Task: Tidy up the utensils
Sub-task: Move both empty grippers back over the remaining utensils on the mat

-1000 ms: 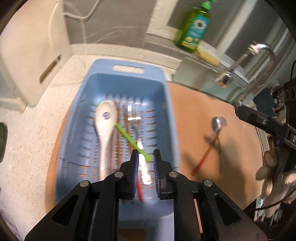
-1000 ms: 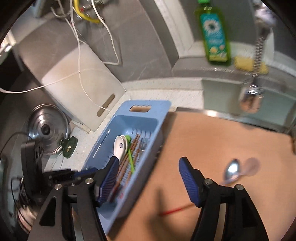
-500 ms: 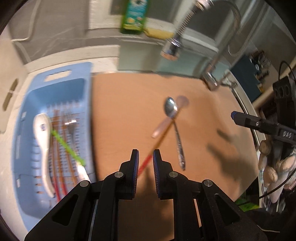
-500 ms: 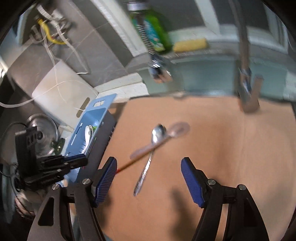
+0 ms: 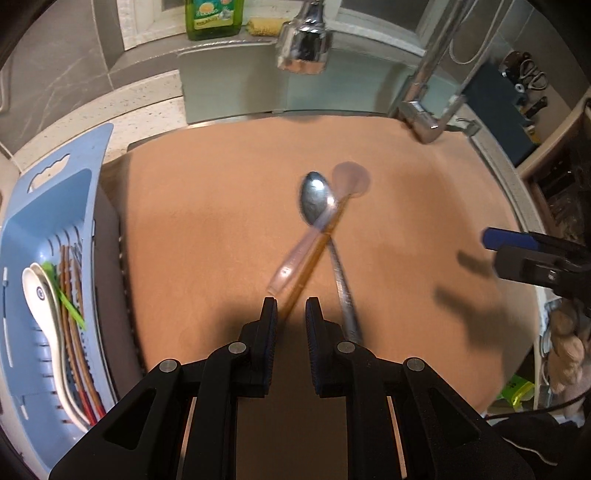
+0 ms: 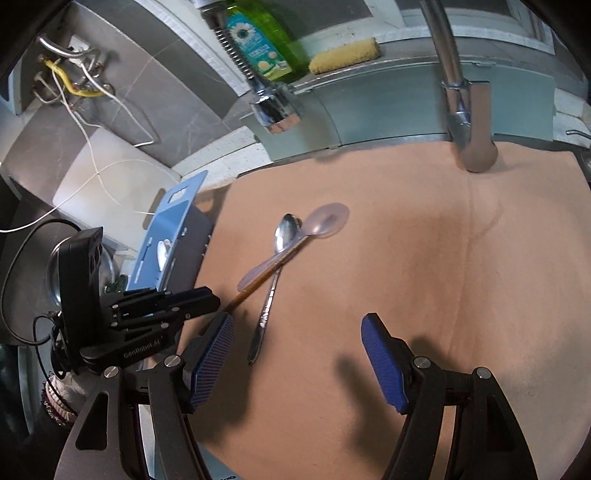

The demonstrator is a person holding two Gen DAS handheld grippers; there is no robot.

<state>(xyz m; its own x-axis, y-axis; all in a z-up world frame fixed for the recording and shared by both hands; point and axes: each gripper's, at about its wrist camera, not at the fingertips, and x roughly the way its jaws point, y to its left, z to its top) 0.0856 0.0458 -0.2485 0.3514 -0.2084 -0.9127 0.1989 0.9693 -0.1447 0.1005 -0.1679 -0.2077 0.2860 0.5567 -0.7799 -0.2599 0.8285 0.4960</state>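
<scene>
On the tan mat (image 5: 207, 221) a metal spoon (image 5: 314, 199) (image 6: 282, 232), a clear plastic spoon (image 5: 351, 177) (image 6: 328, 219) and a brown chopstick (image 5: 314, 254) (image 6: 258, 280) lie crossed. My left gripper (image 5: 291, 314) (image 6: 216, 301) hovers low at the chopstick's near end. Its jaws stand a narrow gap apart, the chopstick end showing between them, unpressed. My right gripper (image 6: 295, 325) is wide open above the mat, and the metal spoon's handle tip lies just inside its left finger. At the left, the blue basket (image 5: 22, 229) (image 6: 173, 218) holds a white spoon (image 5: 37, 291), chopsticks and a green utensil.
The faucet head (image 5: 303, 40) hangs over the mat's far side, with its base (image 5: 424, 122) at the right. A green soap bottle (image 5: 214, 18) and a yellow sponge (image 5: 264, 26) sit on the back ledge. A white cutting board (image 6: 110, 184) leans behind the basket.
Both grippers have swung from over the blue basket to the right and down over the mat, toward the crossed spoons and chopstick. Neither gripper's jaw spacing has visibly changed.
</scene>
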